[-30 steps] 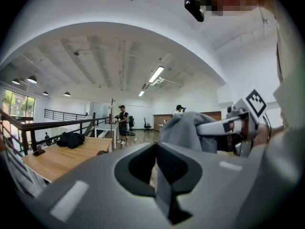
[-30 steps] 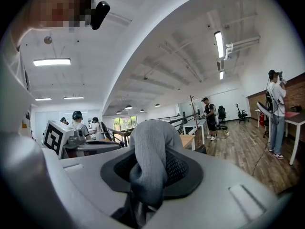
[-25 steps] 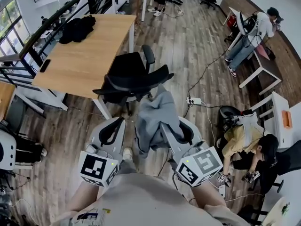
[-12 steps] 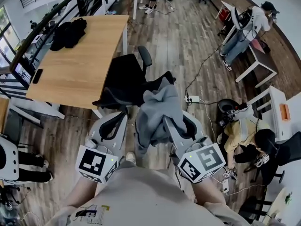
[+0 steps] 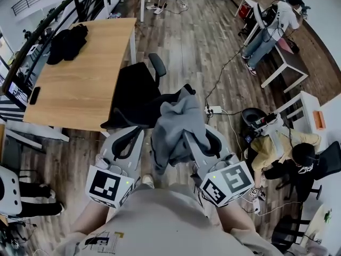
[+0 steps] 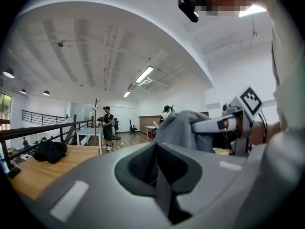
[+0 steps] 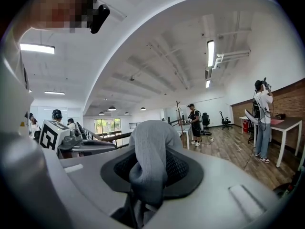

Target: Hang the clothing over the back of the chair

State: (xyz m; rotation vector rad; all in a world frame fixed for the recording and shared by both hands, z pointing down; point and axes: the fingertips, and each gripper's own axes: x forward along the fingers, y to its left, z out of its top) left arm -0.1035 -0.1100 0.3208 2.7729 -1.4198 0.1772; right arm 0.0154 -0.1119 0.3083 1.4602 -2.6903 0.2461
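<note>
Right tongs (image 7: 147,178) pinch a fold of the grey fabric garment (image 5: 178,122) and hold it raised near the black mesh office chair (image 5: 139,92). The cloth hangs free, apparently to clear the backrest. Left tongs (image 5: 132,136) are pressed together and empty, alongside. Judged: draping not yet done.
</note>
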